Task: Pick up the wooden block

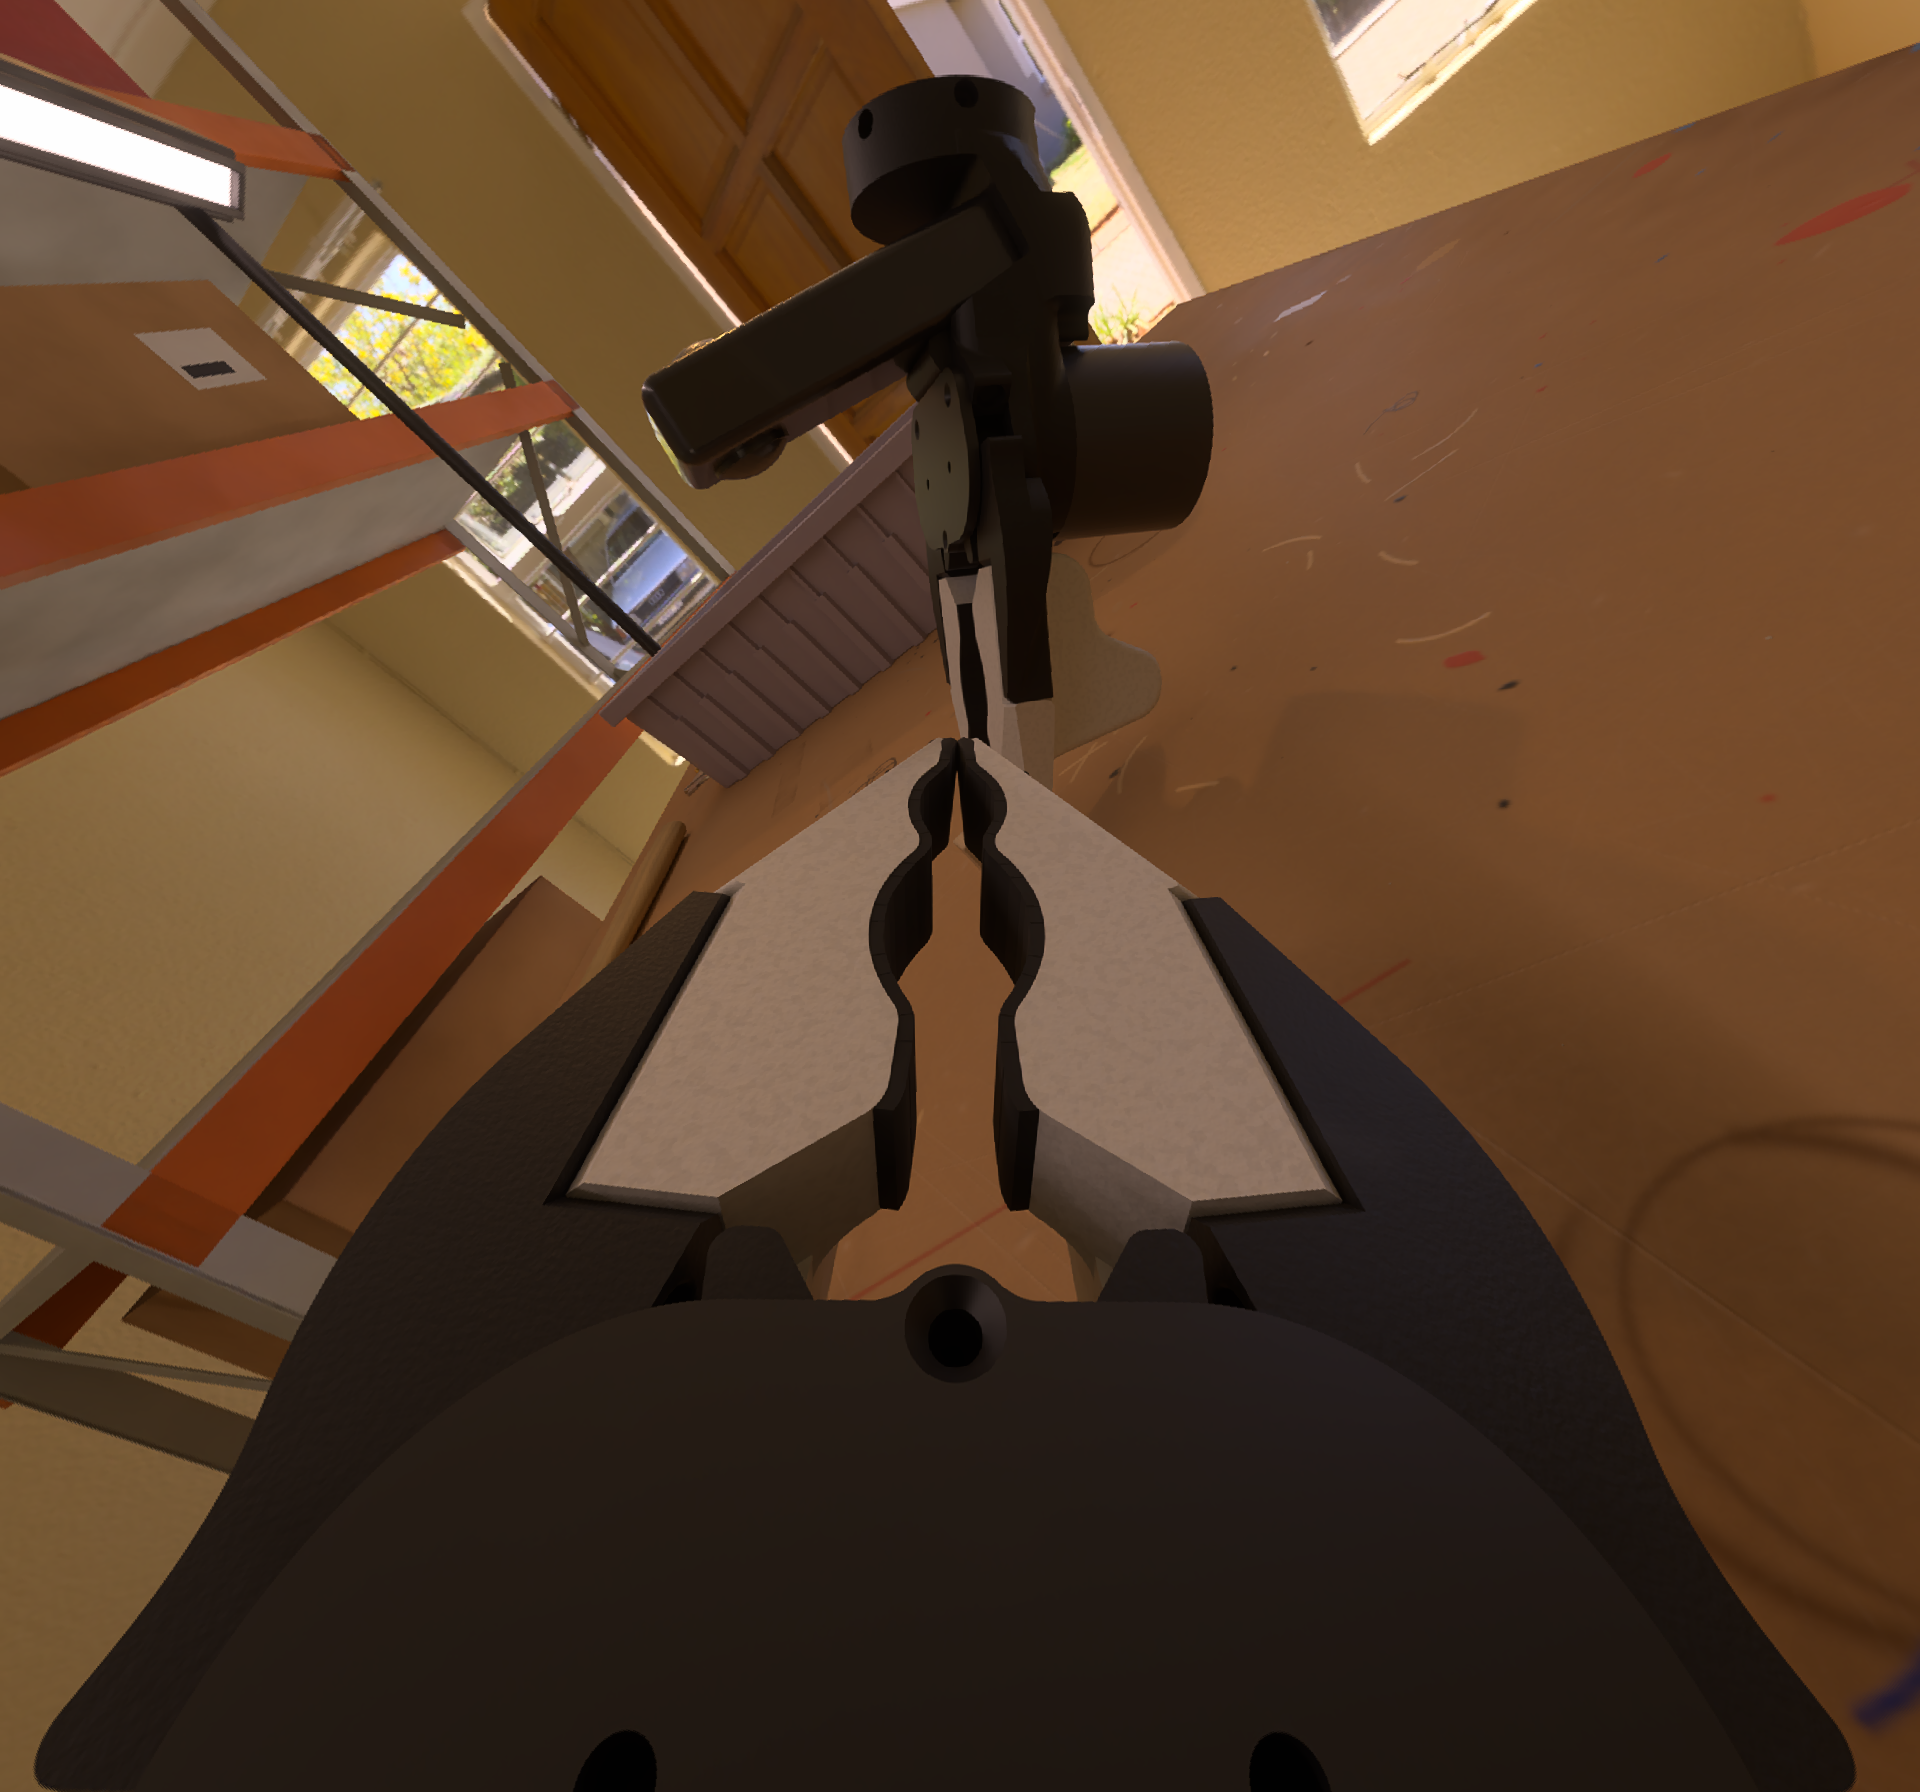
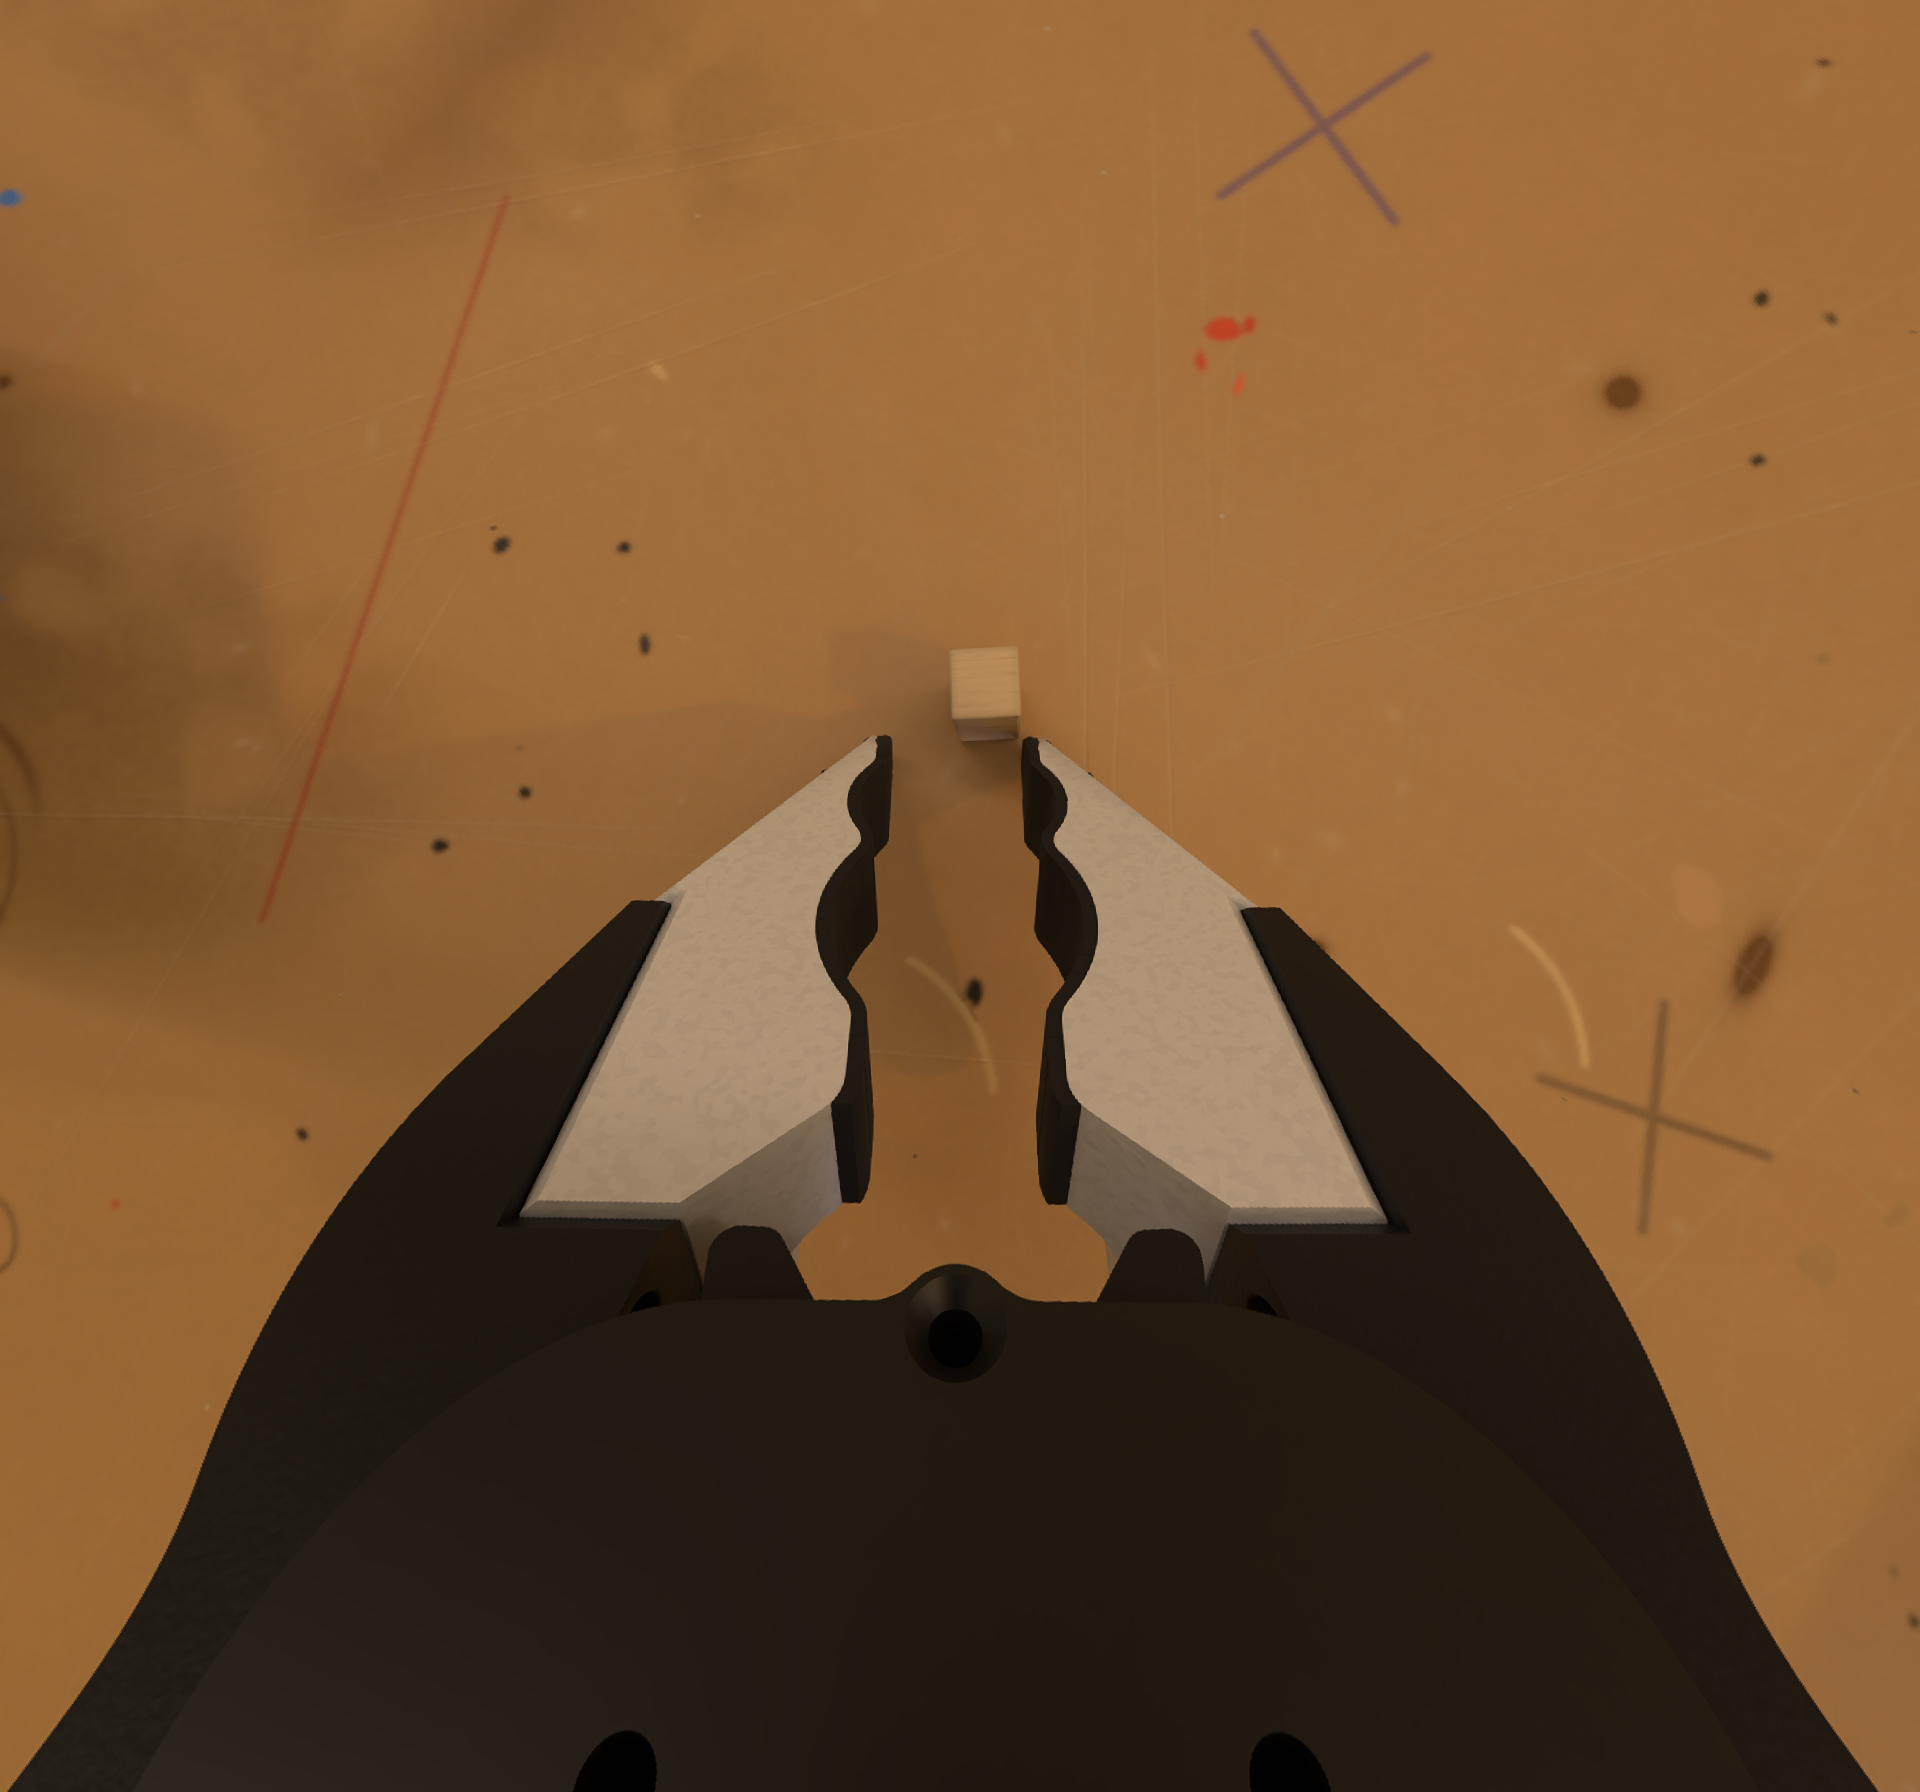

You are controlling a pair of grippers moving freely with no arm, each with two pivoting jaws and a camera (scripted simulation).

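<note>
Spreading across both views, the brown tabletop [image 2: 1455,599] is the biggest thing in sight, scuffed and dotted with dark specks, red paint drips, a thin red line and 2 pencilled crosses. In the left wrist view it tilts steeply, with yellow walls, a wooden door [image 1: 707,111], windows and an orange-framed shelving rack [image 1: 312,454] behind it.

The left gripper [image 1: 958,753] fills the lower part of its own view, its 2 pale fingers clenched so the dark tips meet, with nothing between them. Beyond those tips the right gripper [image 1: 977,724] shows farther off, a dark body pointing down toward the table, a pale shape on the surface just behind it.

In the right wrist view the right gripper [image 2: 956,755] looks down on the table with its fingers parted, a clear gap between the tips, gripping nothing.

The wooden block [image 2: 984,693], a small pale cube, sits on the table just past that gap, slightly toward the right fingertip and apart from both fingers, casting a soft shadow to its left
</note>
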